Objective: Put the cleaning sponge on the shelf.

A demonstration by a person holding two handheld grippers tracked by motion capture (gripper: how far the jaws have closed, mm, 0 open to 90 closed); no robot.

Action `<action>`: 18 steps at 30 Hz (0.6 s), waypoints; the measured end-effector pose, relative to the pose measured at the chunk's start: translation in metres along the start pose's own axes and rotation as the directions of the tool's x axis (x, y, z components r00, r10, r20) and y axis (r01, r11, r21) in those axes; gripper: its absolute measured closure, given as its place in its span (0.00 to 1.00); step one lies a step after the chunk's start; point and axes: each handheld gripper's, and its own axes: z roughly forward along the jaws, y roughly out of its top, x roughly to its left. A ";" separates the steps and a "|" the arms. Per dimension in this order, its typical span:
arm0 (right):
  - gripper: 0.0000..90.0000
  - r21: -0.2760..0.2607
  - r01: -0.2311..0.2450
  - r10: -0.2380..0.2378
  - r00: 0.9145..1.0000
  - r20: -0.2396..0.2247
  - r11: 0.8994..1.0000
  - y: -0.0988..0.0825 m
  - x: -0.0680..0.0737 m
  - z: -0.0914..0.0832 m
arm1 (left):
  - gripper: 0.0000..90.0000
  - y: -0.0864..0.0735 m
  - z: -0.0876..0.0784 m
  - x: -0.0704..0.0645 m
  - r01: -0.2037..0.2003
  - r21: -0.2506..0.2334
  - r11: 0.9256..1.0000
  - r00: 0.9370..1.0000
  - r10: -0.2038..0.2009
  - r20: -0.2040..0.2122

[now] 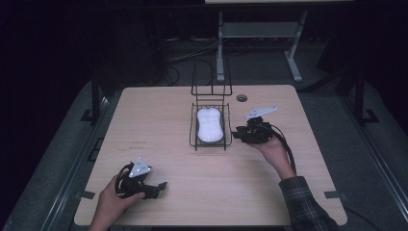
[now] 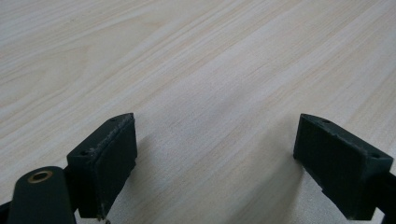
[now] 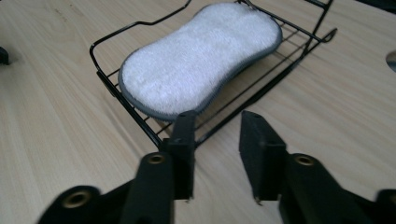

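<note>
My left gripper [image 1: 161, 186] sits near the table's [image 1: 159, 125] front left corner, jaws spread wide over bare wood. Mid-table toward the far edge, the white sponge [image 1: 209, 124] lies flat in the black wire rack [image 1: 195, 137]. My right gripper [image 1: 234, 134] hangs just beside the rack's right side, jaws partly apart, pinching nothing.

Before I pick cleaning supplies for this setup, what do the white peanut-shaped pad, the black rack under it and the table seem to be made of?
White peanut-shaped pad: probably plush microfibre, fuzzy nap, stitched grey edging. Black rack: thin bent wire, likely coated metal, slightly glossy. Table: pale wood-grain top, smooth and matte, perhaps laminate.
</note>
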 end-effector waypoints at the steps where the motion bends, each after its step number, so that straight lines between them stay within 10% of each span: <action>1: 0.71 0.000 0.000 0.000 1.000 0.000 1.000 0.000 0.000 0.000 | 0.14 0.000 0.000 0.000 0.000 0.000 1.000 1.000 0.000 0.000; 18: 0.29 -0.026 -0.062 0.065 0.989 0.132 0.998 -0.050 -0.005 -0.045 | 0.14 0.000 0.000 0.000 0.000 0.000 1.000 1.000 0.000 0.000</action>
